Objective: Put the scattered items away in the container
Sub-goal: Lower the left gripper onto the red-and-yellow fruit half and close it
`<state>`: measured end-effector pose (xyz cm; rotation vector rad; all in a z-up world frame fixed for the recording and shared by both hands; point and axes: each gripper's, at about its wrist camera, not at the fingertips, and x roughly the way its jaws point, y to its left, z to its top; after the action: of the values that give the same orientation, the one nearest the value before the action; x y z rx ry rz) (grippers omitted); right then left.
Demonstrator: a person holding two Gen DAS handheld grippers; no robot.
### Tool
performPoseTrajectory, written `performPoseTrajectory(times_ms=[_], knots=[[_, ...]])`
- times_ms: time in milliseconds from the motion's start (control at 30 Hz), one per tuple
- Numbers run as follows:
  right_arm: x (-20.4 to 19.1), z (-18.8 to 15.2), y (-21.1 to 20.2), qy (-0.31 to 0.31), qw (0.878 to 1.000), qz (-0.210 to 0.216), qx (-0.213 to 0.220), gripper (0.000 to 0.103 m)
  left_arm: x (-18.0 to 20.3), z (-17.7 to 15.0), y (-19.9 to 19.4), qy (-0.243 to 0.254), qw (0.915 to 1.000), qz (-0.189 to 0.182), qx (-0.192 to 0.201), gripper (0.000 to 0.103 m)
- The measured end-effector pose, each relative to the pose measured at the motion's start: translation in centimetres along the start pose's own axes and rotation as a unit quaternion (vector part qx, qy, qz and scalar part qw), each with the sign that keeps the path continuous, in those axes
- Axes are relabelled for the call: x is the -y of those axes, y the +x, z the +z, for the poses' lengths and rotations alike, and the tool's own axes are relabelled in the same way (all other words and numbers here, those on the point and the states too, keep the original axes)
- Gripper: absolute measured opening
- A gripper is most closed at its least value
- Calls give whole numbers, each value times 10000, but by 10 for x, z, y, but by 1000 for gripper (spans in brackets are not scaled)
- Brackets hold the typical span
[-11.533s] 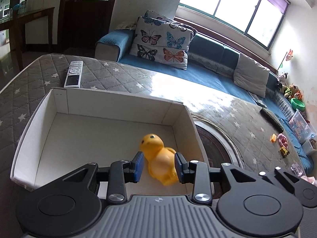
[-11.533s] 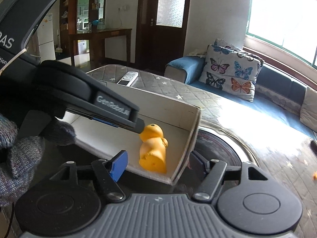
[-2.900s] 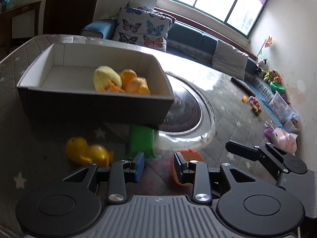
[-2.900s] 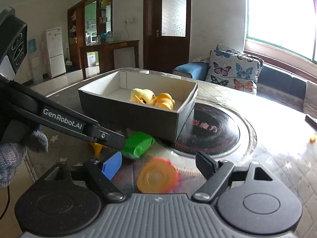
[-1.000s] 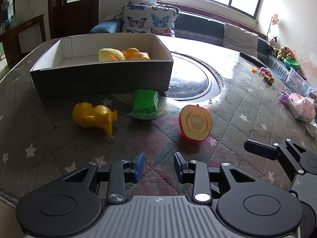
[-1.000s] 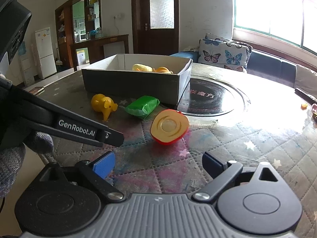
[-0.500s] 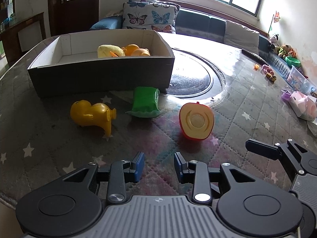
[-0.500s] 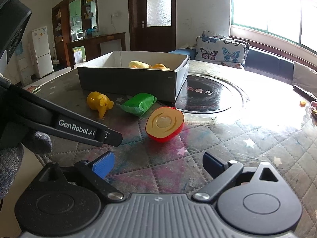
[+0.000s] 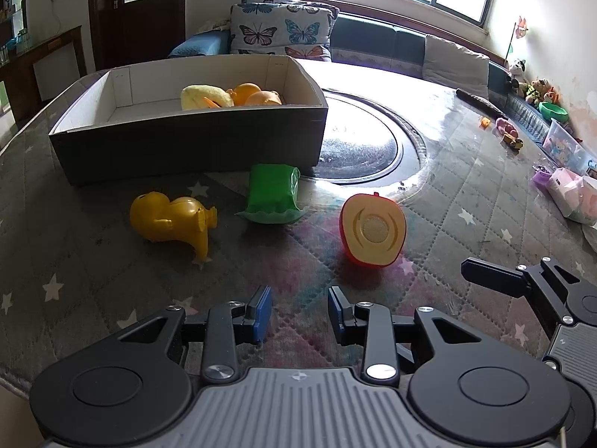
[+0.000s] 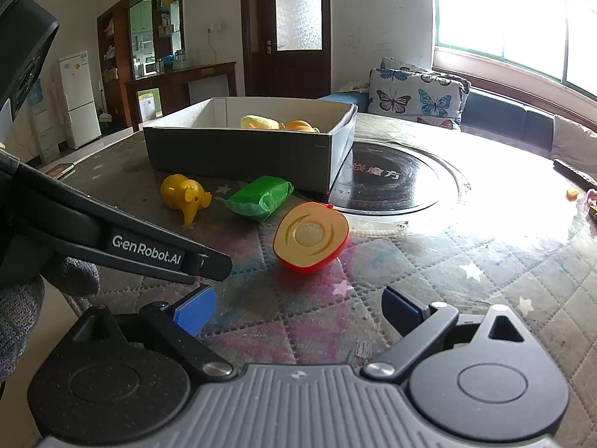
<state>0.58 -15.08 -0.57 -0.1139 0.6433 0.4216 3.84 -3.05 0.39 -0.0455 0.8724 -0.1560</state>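
A grey cardboard box stands on the quilted table and holds a pale yellow toy and orange toys. In front of it lie a yellow elephant toy, a green packet and a red half apple. My left gripper hovers open and empty over the table, short of the packet and the apple. My right gripper is wide open and empty, with the half apple just ahead of it.
A round black glass hotplate sits right of the box. Small toys and a pink packet lie at the table's far right. A remote rests near the right edge. A sofa with butterfly cushions stands behind.
Both grippers have crept slightly forward toward the loose toys, which look a little nearer. Neither gripper's opening has changed and nothing on the table has moved.
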Motion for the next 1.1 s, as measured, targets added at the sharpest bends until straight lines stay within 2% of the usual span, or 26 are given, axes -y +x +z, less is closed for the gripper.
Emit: performPoseTrajectory(times_ms=[533, 1100], knots=[[3, 8, 10, -36, 10000, 77, 13, 96, 2, 9, 4, 86, 9998, -178, 28, 35], [10, 21, 29, -55, 9999, 57, 67, 88, 14, 33, 16, 254, 9971, -716, -9, 36]])
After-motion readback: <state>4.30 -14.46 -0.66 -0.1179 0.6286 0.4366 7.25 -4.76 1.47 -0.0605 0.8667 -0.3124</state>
